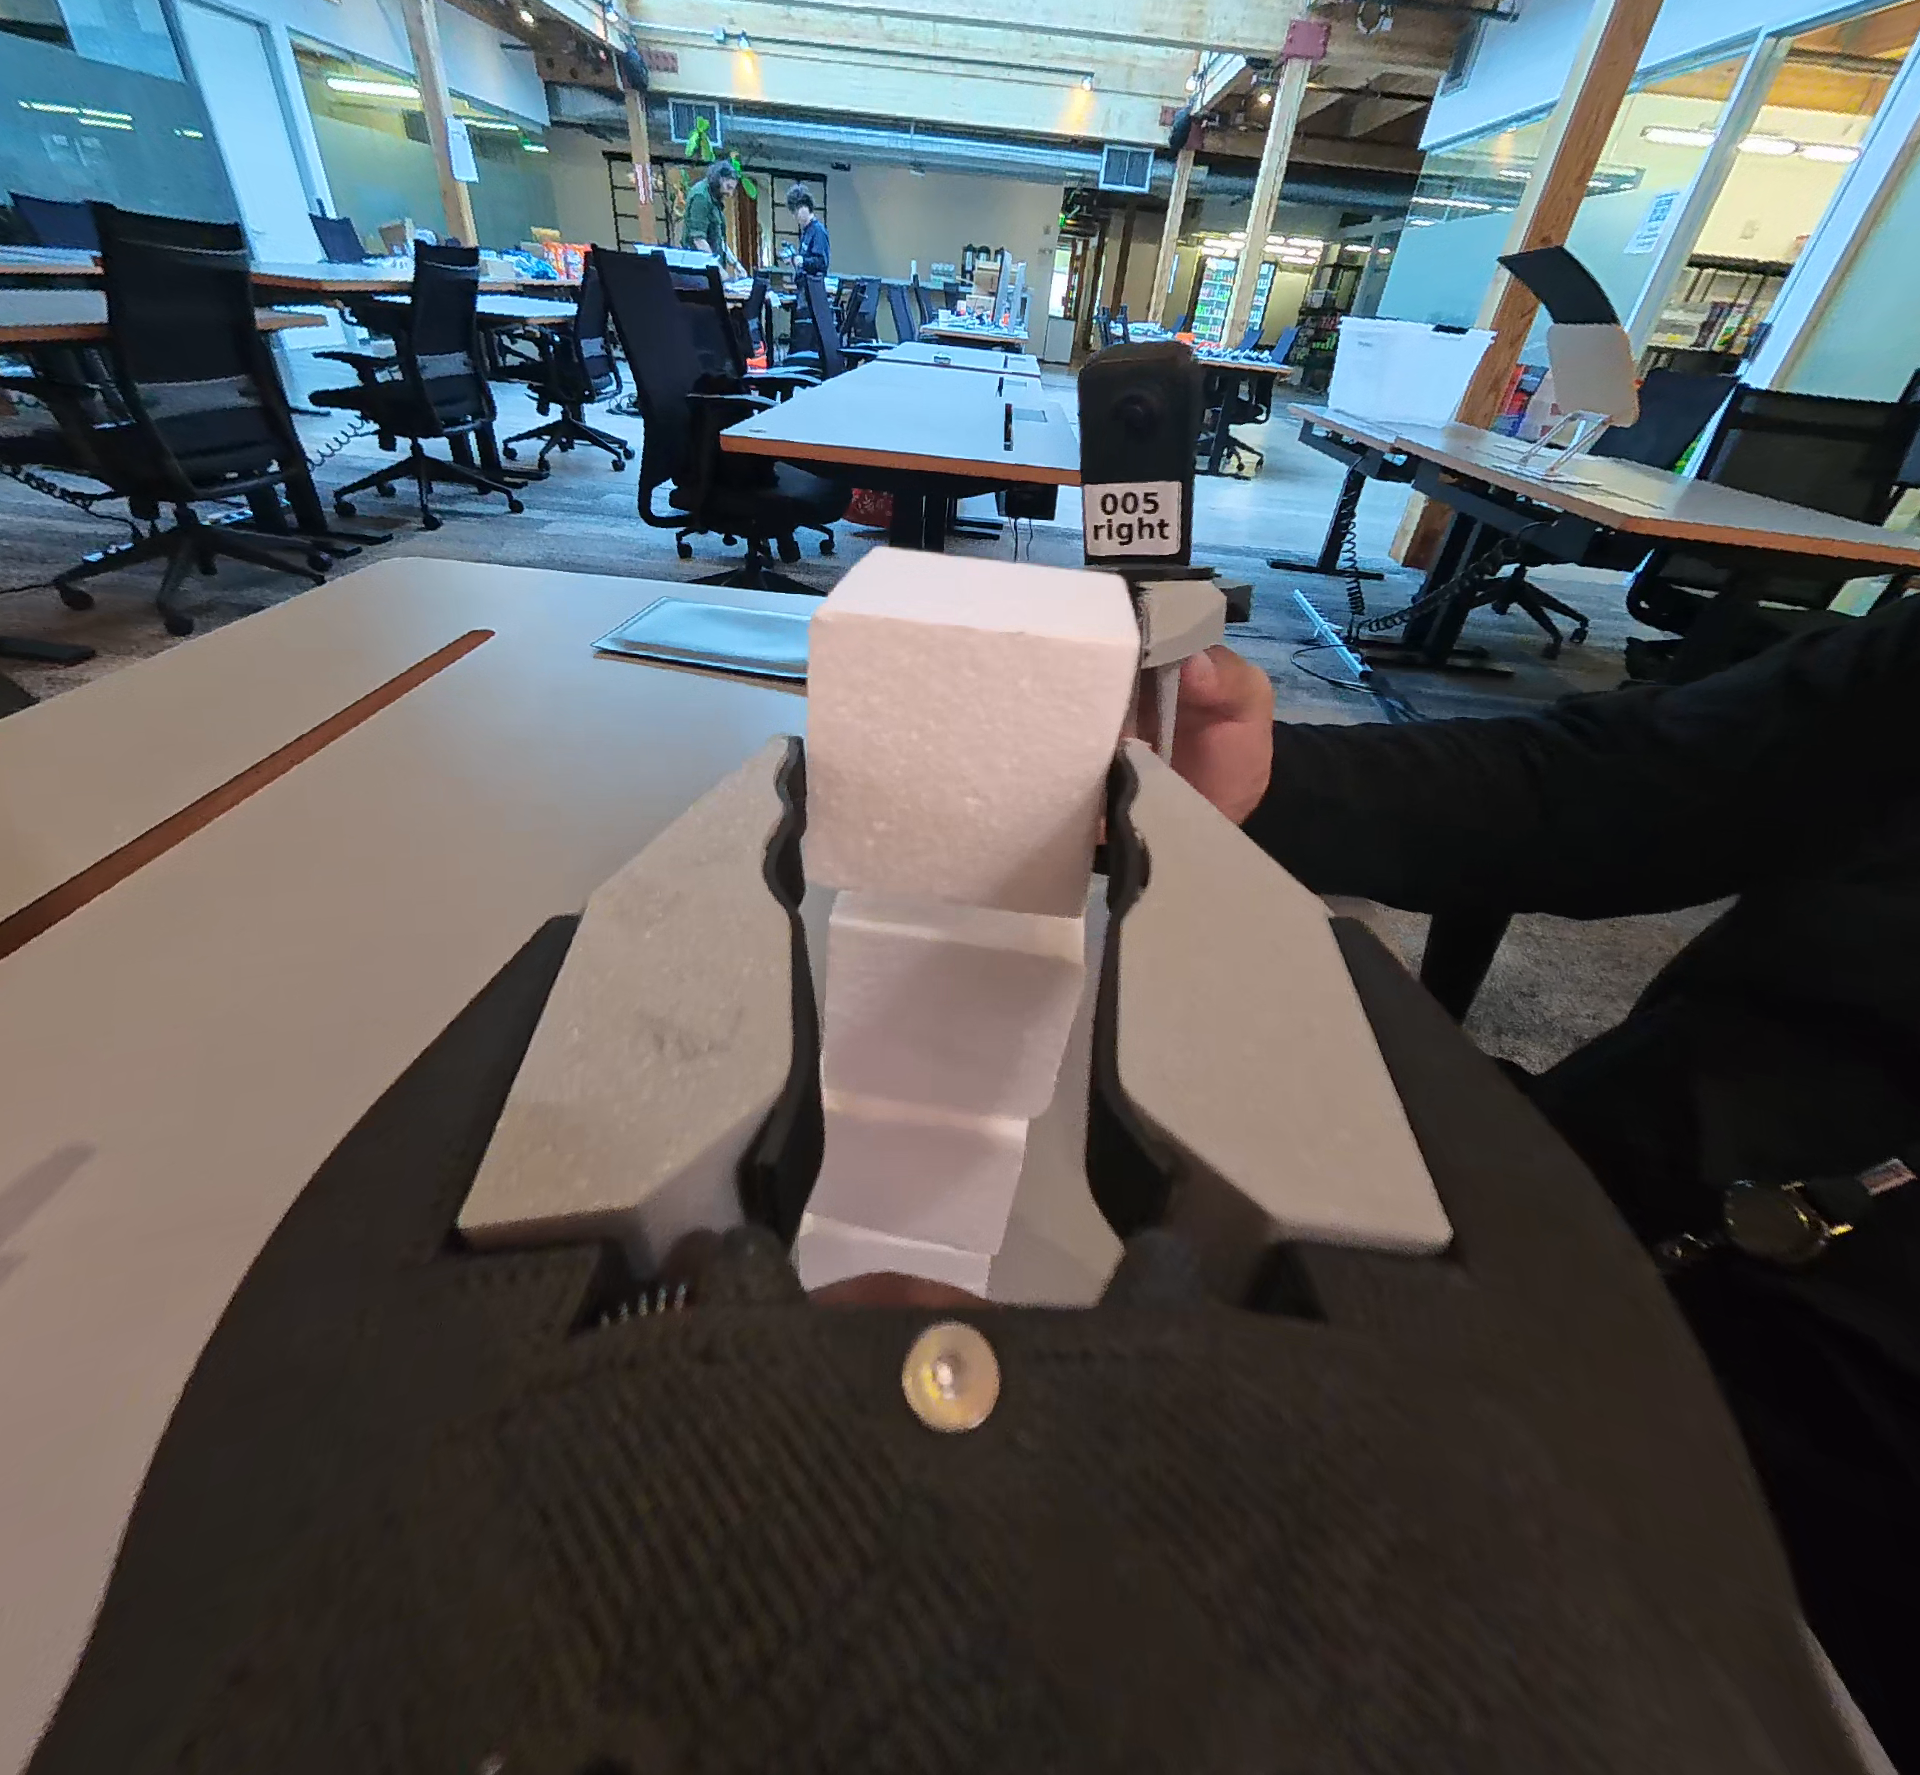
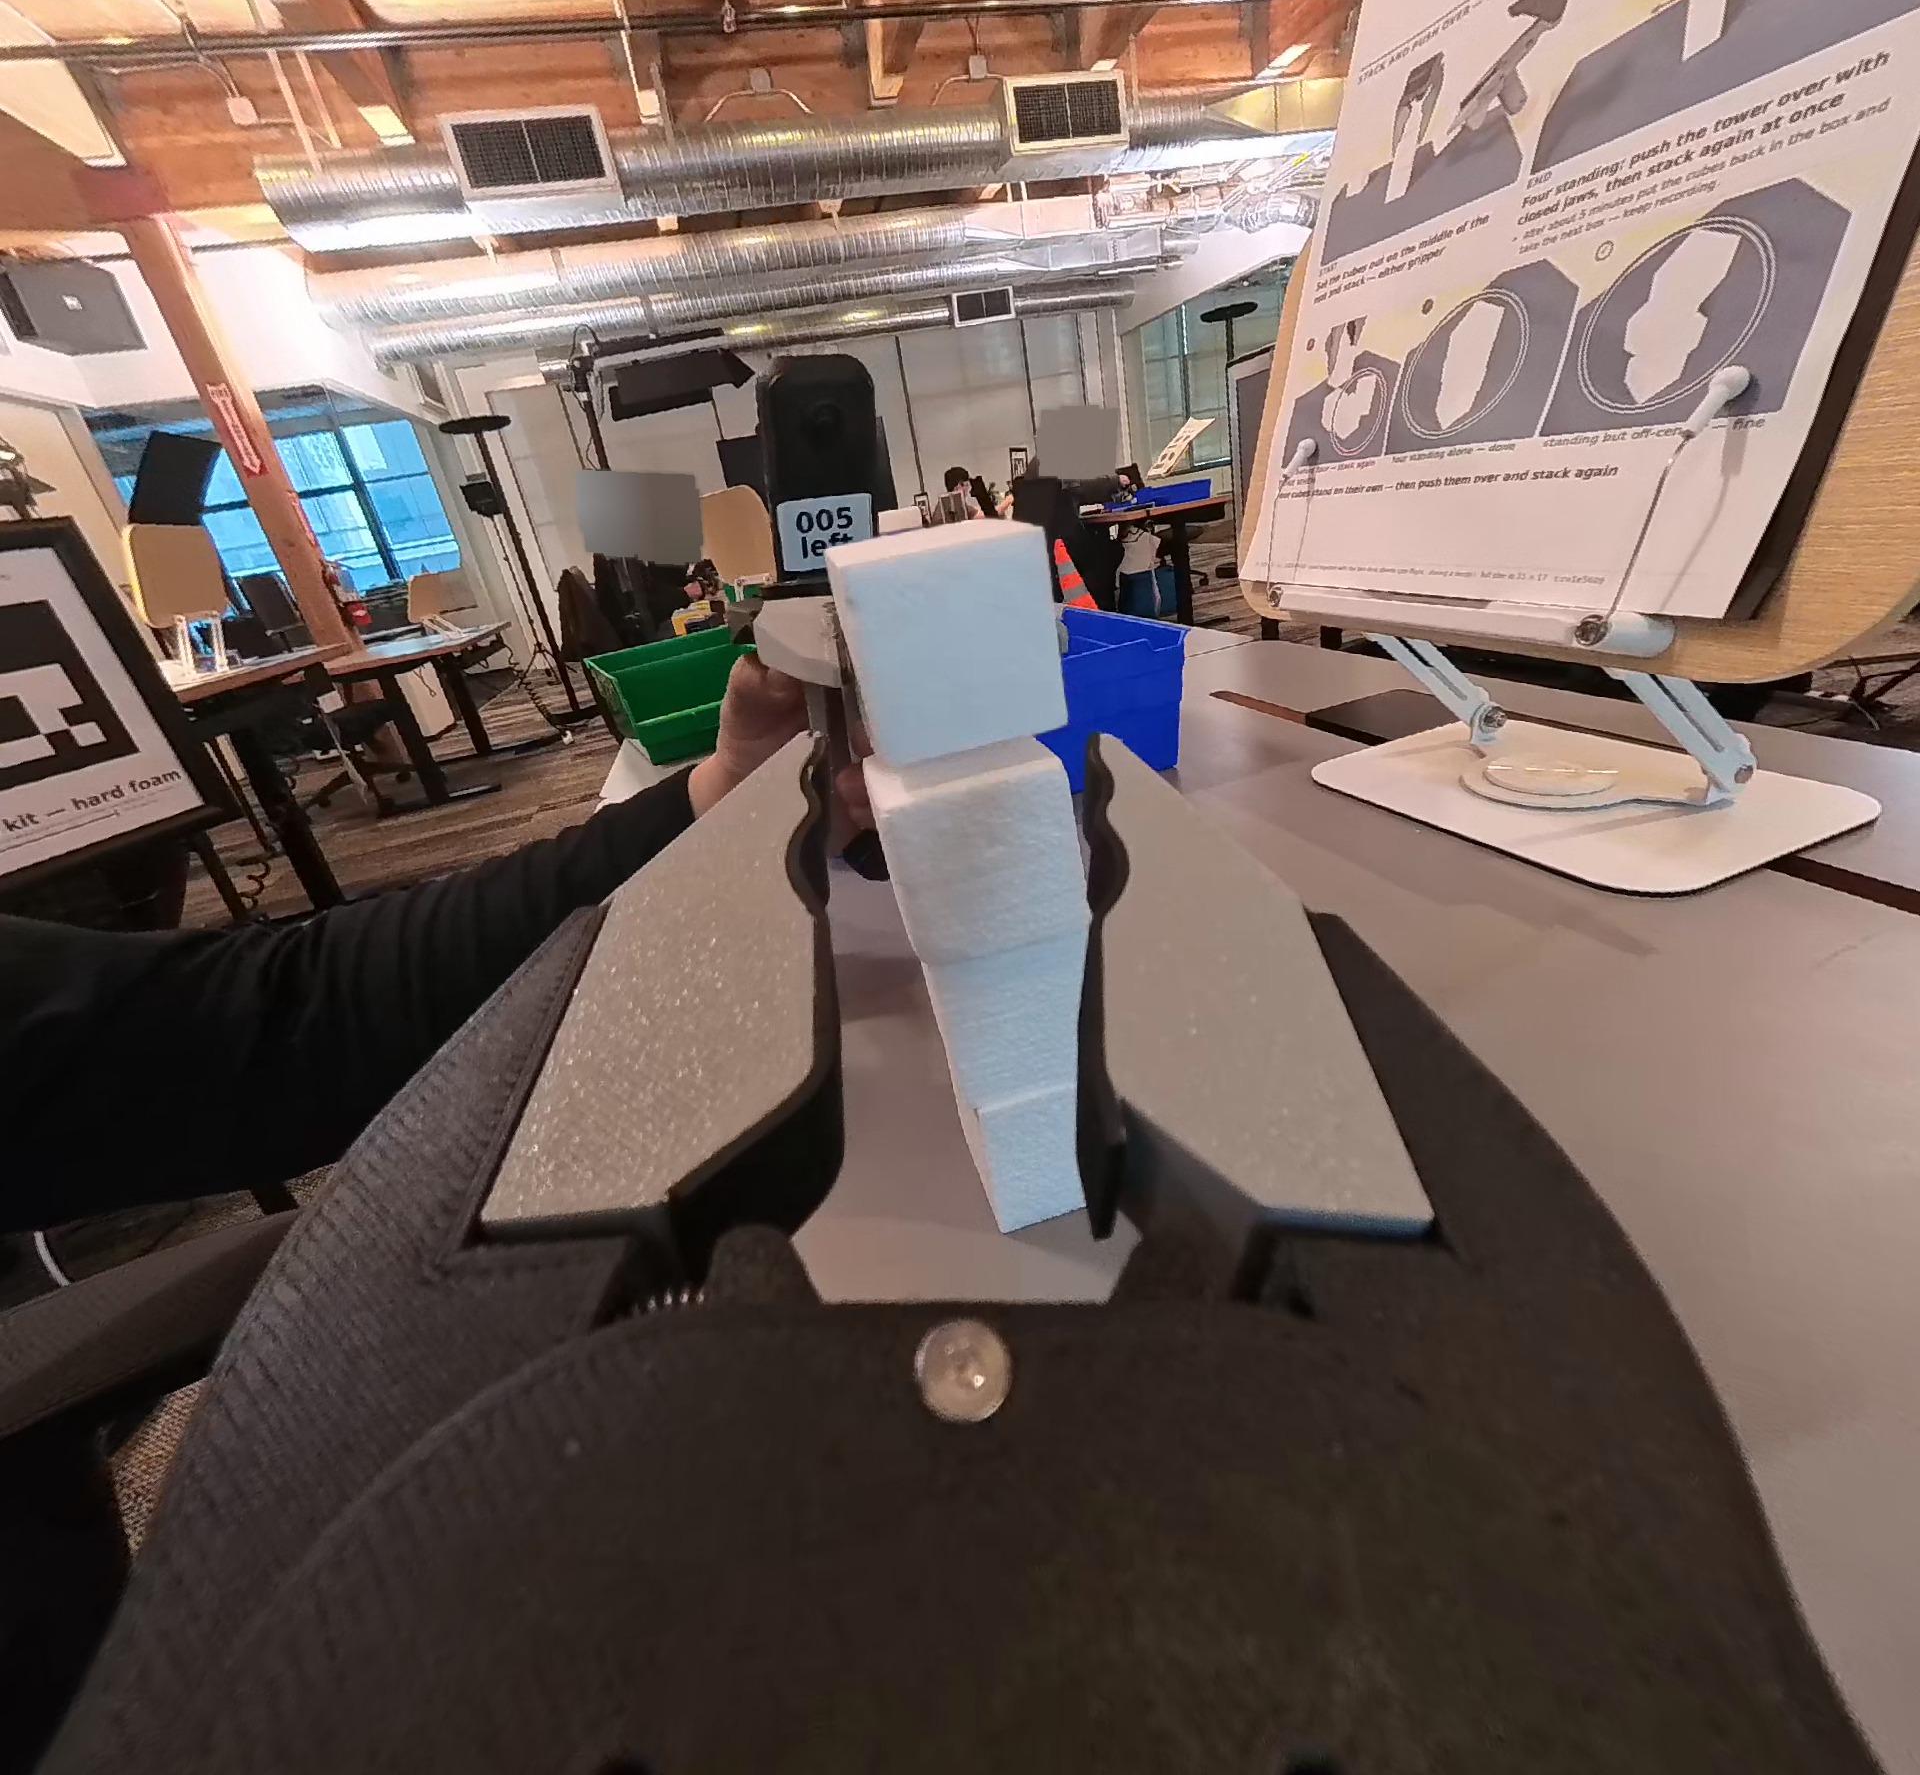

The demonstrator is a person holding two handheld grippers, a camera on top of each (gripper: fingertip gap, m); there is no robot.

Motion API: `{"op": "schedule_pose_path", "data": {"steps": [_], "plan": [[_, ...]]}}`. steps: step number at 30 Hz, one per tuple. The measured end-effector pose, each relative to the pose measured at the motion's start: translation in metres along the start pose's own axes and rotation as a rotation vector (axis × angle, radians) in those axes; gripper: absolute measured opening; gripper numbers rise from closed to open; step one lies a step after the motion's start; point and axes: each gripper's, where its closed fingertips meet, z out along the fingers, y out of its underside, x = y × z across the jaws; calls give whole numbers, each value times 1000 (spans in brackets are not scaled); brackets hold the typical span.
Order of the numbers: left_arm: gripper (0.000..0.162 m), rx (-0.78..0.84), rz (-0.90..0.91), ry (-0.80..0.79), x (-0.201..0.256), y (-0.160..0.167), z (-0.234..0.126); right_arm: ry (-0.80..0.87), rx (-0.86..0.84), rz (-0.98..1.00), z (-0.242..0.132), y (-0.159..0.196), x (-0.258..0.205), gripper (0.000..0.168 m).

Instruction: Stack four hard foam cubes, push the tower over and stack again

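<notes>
Four white hard foam cubes stand as a slightly crooked tower on the grey table (image 1: 312,894). My left gripper (image 1: 951,790) is shut on the top cube (image 1: 966,738), which rests a little turned on the second cube (image 1: 945,998). My right gripper (image 2: 956,821) is open, with its fingers on either side of the second cube (image 2: 971,852) and a gap on the left side. The top cube (image 2: 945,645) rises above its fingertips. The lower cubes (image 2: 1013,1102) lean to the right. Each gripper shows behind the tower in the other's view.
A document stand (image 2: 1600,800) with an instruction sheet stands at the right. A blue bin (image 2: 1122,686) and a green bin (image 2: 665,697) sit behind the tower. A framed sign (image 2: 62,686) is at the left. A flat grey tray (image 1: 707,634) lies at the far table edge. Tip to tip, the grippers are about 7 cm apart.
</notes>
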Motion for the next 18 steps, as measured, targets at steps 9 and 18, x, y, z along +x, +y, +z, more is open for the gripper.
{"op": "schedule_pose_path", "data": {"steps": [9, 18], "plan": [[56, 67, 4, -3, 2, -6, 0, -1, -2, 1, 0, 1, 0, 46], [56, 63, -17, 7, 2, 0, 4, -4, -3, 3, 0, 1, -1, 46]]}}
